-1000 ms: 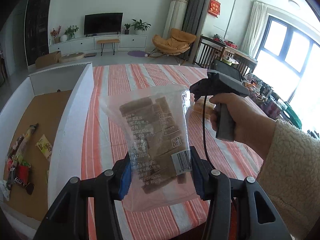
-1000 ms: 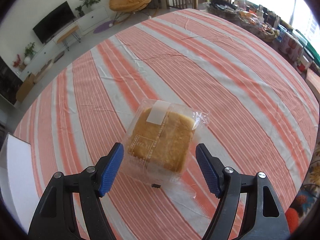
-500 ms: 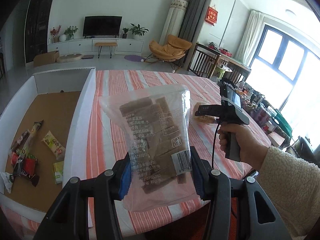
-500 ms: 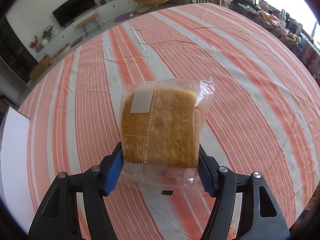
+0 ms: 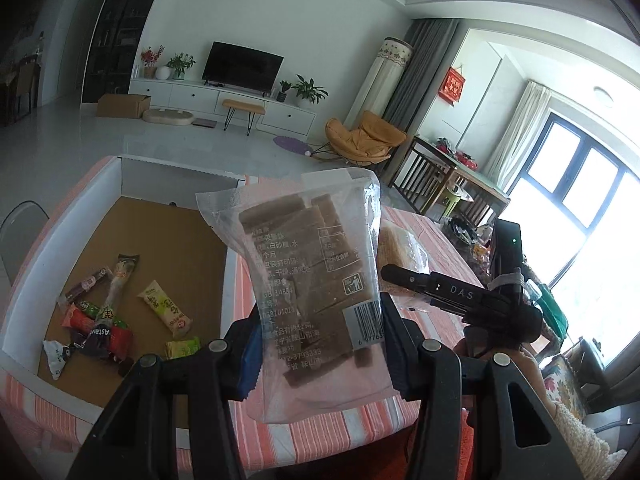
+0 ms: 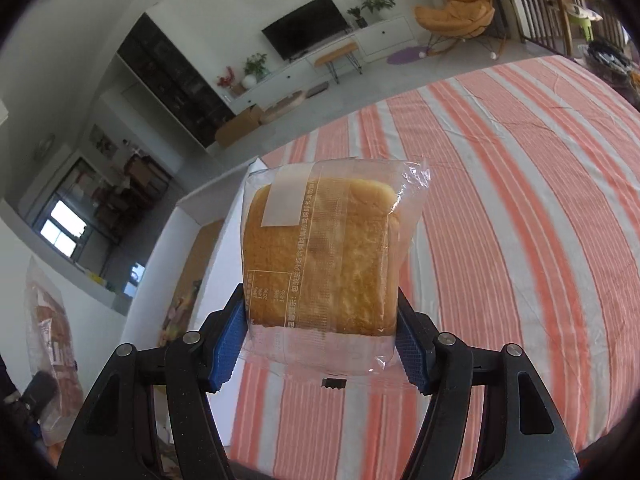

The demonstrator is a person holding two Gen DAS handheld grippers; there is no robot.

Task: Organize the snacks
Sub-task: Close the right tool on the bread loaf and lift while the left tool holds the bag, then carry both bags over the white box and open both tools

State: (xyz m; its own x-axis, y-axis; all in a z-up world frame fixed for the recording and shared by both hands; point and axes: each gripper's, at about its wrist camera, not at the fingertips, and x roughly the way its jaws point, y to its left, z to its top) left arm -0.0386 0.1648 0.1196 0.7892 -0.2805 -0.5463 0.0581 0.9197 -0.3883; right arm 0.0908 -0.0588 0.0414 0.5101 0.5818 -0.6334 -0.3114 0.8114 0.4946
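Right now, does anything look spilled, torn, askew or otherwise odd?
Nothing stands out. The brown-bar bag and the cake packet look intact in their grippers; wrapped snacks lie loosely scattered inside the white-walled box.

We see our left gripper [image 5: 320, 344] as two black plastic arms shaped like open triangular frames, each carrying silver round screws and ending in a blue ribbed pad. Our right gripper [image 6: 322, 336] is built alike, its blue pads [image 6: 226, 350] finely grooved. At four o'clock in the left wrist view, its black body bears white "DAS" lettering, and a fluffy cream fleece sleeve [image 5: 588, 444] covers our right arm.
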